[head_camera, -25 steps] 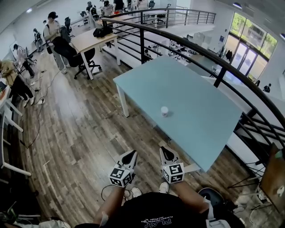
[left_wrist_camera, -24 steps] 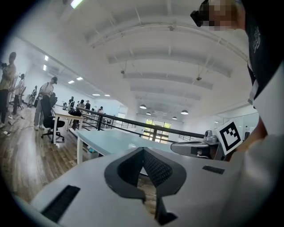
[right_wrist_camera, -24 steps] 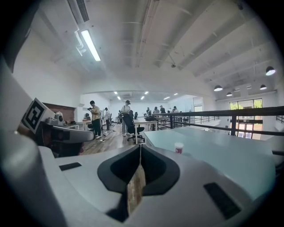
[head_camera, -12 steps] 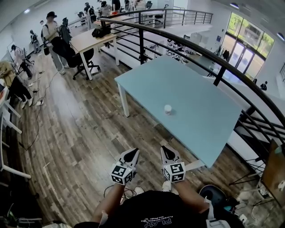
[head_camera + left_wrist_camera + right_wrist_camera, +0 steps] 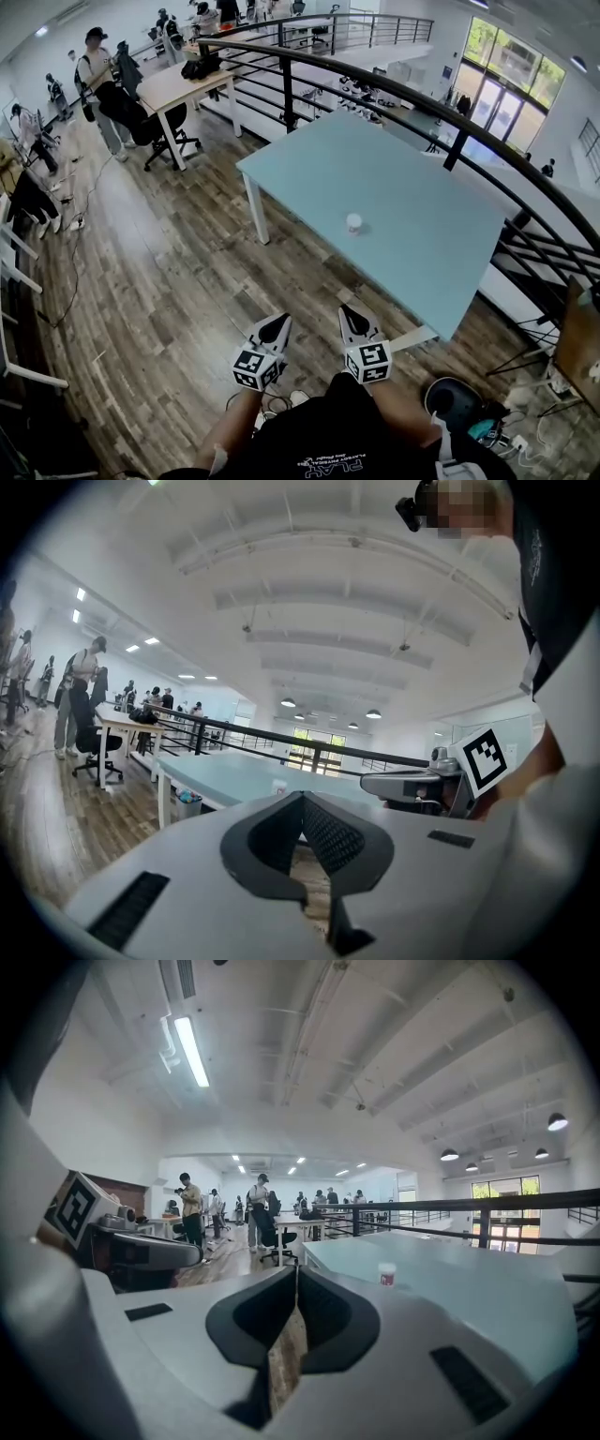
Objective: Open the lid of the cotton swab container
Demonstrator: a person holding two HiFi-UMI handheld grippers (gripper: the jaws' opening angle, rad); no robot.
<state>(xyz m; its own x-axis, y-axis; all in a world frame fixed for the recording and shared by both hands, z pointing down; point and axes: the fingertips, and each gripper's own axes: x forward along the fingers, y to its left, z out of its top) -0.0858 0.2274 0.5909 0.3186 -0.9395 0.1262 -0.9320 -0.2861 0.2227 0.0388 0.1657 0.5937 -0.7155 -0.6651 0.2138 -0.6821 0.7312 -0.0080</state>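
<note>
A small white cotton swab container point(image 5: 353, 222) with its lid on stands upright near the front edge of a pale blue table point(image 5: 403, 202). The right gripper view shows the container point(image 5: 386, 1273) ahead on the table top point(image 5: 469, 1307). My left gripper point(image 5: 278, 325) and right gripper point(image 5: 352, 319) are held side by side over the wooden floor, short of the table's near corner, well away from the container. Both are shut with nothing between the jaws. In the left gripper view the container is a tiny white speck point(image 5: 279, 787) on the table.
A black curved railing point(image 5: 450, 112) runs behind the table. Desks point(image 5: 178, 86), office chairs and several people stand at the far left and back. Wooden floor point(image 5: 159, 272) lies left of the table. A black round base point(image 5: 455, 401) sits by my right side.
The table and container have slid slightly in the head view as I moved forward. Both grippers keep their place side by side and stay shut.
</note>
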